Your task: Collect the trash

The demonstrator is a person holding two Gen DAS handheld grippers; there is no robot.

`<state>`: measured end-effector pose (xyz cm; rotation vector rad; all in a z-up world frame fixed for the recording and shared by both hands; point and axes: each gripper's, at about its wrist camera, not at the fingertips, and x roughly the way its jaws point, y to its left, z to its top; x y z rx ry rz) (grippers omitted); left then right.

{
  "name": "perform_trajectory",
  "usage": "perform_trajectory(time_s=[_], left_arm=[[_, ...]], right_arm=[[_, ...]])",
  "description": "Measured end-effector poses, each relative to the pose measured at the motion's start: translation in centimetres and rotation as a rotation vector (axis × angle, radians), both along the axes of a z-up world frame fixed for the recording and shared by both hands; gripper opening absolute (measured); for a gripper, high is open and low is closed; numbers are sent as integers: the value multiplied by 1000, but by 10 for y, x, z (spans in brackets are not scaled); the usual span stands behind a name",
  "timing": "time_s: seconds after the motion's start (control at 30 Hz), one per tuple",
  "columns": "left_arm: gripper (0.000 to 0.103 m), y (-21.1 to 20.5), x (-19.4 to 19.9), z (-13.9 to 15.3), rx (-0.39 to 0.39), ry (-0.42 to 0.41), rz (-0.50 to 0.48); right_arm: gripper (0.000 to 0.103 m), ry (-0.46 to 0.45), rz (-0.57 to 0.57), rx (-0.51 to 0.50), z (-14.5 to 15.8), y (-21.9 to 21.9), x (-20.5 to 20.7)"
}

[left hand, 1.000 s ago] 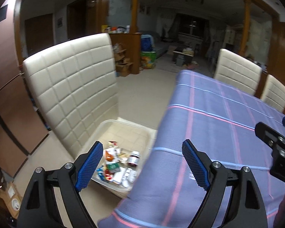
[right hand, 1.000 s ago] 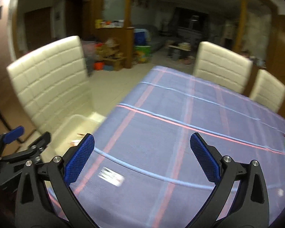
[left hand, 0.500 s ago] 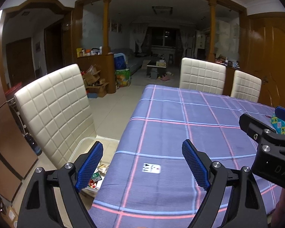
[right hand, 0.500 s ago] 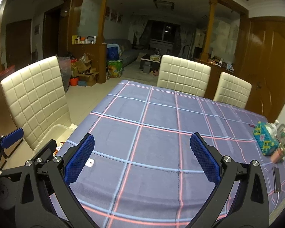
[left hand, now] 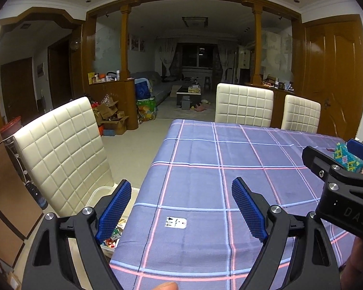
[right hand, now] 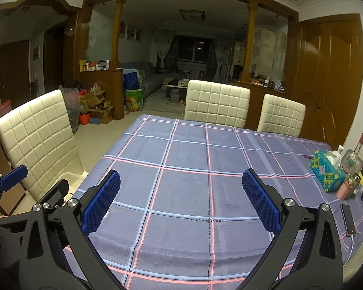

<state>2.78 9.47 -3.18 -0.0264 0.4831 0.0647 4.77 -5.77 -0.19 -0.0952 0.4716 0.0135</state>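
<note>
Presently both grippers hang level above the near end of the bench (left hand: 242,154), each with its jaws spread wide and nothing between the pads. The left gripper (left hand: 179,207) sits over the bench's left corner, the right gripper (right hand: 181,203) just beside it toward the middle; each shows at the edge of the other's view, so they are close together. The one loose item on the checked cloth is a small white tag (left hand: 176,222), lying flat directly under and between the left gripper's fingers; in my judgement it is the next piece of trash, and the wide jaws suit coming down over it. Being thin and flat, it will likely need a pad edge scraped beneath it, or it may slide on the cloth. A clear bin (left hand: 101,193) stands on the seat of the nearest chair (left hand: 60,149), hard against the bench's left edge, evidently so that pieces can be dropped into it with a short sideways carry; coloured wrappers (left hand: 112,235) already lie in it, which suggests collection is well advanced. Along the far right edge stand a beaded box (right hand: 326,171), bottles (right hand: 351,162) and a phone (right hand: 348,220) on its cable. These appear to be household goods kept clear of the work, not trash.
</note>
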Motion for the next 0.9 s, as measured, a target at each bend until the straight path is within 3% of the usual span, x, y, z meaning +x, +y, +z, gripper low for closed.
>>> perform_trajectory(time_s=[0.9], left_arm=[[83,-9,-6,10,10,-40,18]], right_arm=[[99,-21,-36,28,3,-17,-8]])
